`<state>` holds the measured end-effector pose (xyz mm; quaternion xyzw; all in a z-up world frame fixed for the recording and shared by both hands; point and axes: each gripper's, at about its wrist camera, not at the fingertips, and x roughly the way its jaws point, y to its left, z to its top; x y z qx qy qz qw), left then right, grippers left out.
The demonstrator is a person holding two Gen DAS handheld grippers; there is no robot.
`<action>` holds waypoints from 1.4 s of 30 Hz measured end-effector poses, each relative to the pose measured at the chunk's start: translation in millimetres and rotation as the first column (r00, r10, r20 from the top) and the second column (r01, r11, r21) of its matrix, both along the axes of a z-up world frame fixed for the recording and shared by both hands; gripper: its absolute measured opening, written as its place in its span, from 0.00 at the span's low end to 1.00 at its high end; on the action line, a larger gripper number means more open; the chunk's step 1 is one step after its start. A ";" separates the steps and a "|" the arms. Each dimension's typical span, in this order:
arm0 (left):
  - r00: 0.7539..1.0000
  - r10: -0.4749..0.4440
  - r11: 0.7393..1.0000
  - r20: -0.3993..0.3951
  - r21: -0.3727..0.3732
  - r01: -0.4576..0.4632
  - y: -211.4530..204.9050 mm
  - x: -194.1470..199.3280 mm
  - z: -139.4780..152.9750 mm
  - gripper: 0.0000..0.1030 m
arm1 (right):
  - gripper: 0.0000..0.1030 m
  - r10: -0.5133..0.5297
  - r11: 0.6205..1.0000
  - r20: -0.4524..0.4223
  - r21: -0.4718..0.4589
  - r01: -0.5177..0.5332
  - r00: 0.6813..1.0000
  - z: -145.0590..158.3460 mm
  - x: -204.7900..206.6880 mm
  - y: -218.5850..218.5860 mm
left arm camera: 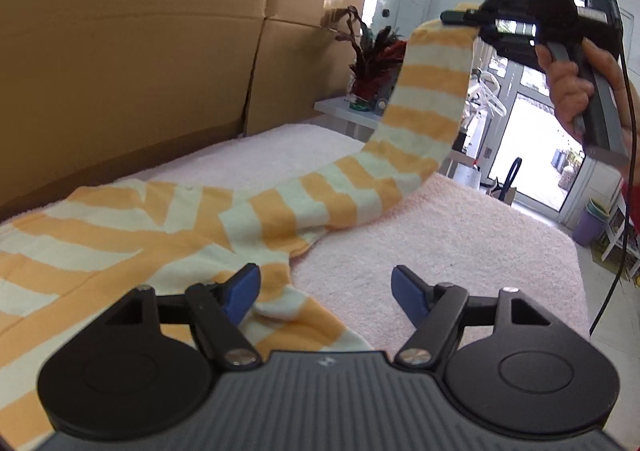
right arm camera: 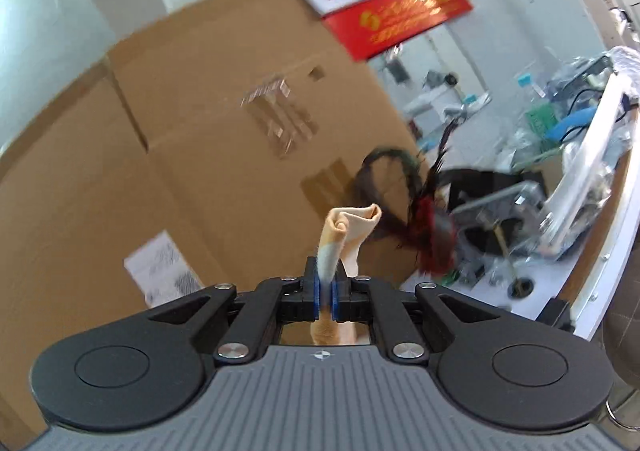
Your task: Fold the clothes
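Spread across a pink terry-covered surface (left arm camera: pixel 460 235): an orange-and-cream striped garment (left arm camera: pixel 120 235), body flat and rumpled at the left, one sleeve (left arm camera: pixel 424 91) lifted in a long arc up and to the right. Soft, light knit by the look of it, limp enough to sag under its own weight and bend wherever unsupported; likely to cling a little to the nap of the towelling rather than slide. No risk of breakage; more a matter of creases and of slack folding unevenly. Best taken at cuffs, hem corners or shoulder seams, where the cloth doubles and a pinch holds.

Behind, large cardboard boxes (left arm camera: pixel 140 51), a potted plant with dark red leaves (left arm camera: pixel 372 67) on a small white stand, a glazed door bright at the right.

Right gripper (right arm camera: pixel 326 297) pinched tight on the sleeve's cuff (right arm camera: pixel 352 227), cloth curling out beyond the blue pads, held by a hand (left arm camera: pixel 568 83). Left gripper (left arm camera: pixel 326 293) spread wide, low over the garment's near edge, nothing between its pads.
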<state>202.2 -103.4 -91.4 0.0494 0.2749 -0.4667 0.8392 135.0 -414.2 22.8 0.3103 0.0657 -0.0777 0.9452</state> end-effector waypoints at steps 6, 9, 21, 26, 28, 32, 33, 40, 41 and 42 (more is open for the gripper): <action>0.996 0.068 0.996 0.051 -0.054 -0.066 16.6 -14.2 30.7 0.90 | 0.07 0.164 0.981 -0.078 -0.089 -0.170 0.983 -27.5 14.1 51.5; 0.991 0.090 0.996 0.104 -0.008 -0.089 16.1 -23.3 32.6 0.90 | 0.07 0.234 0.953 -0.130 -0.163 -0.253 0.964 -40.6 26.4 88.8; 0.969 0.163 0.974 -0.186 -0.125 -0.188 72.8 -15.1 10.4 0.91 | 0.18 0.487 0.804 -0.347 -0.182 -0.567 0.802 -95.8 67.9 184.2; 0.959 0.153 0.971 -0.239 -0.146 -0.191 64.7 -8.7 4.6 0.91 | 0.33 0.476 0.830 -0.287 -0.168 -0.533 0.831 -94.0 42.0 154.1; 0.956 0.148 0.972 -0.253 -0.140 -0.188 55.1 -4.9 2.3 0.90 | 0.33 0.420 0.864 -0.236 -0.192 -0.466 0.876 -91.7 24.5 138.9; 0.952 0.148 0.976 -0.268 -0.115 -0.184 32.7 6.5 -0.9 0.88 | 0.33 0.258 0.910 -0.210 -0.275 -0.311 0.943 -95.7 -1.6 115.0; 0.949 0.146 0.976 -0.281 -0.114 -0.184 28.2 9.8 -1.9 0.87 | 0.33 0.231 0.911 -0.218 -0.295 -0.289 0.948 -100.5 -4.9 112.7; 0.903 0.176 0.961 -0.391 -0.129 -0.243 11.3 29.9 -11.0 0.70 | 0.34 0.062 0.955 -0.300 -0.261 -0.144 0.952 -110.1 -3.3 99.2; 0.902 0.183 0.959 -0.391 -0.130 -0.251 9.7 30.8 -11.4 0.70 | 0.34 0.048 0.959 -0.320 -0.250 -0.133 0.946 -111.9 -0.2 96.2; 0.903 0.188 0.958 -0.386 -0.130 -0.255 7.9 30.9 -11.1 0.70 | 0.34 0.038 0.964 -0.337 -0.235 -0.124 0.941 -113.8 2.6 92.7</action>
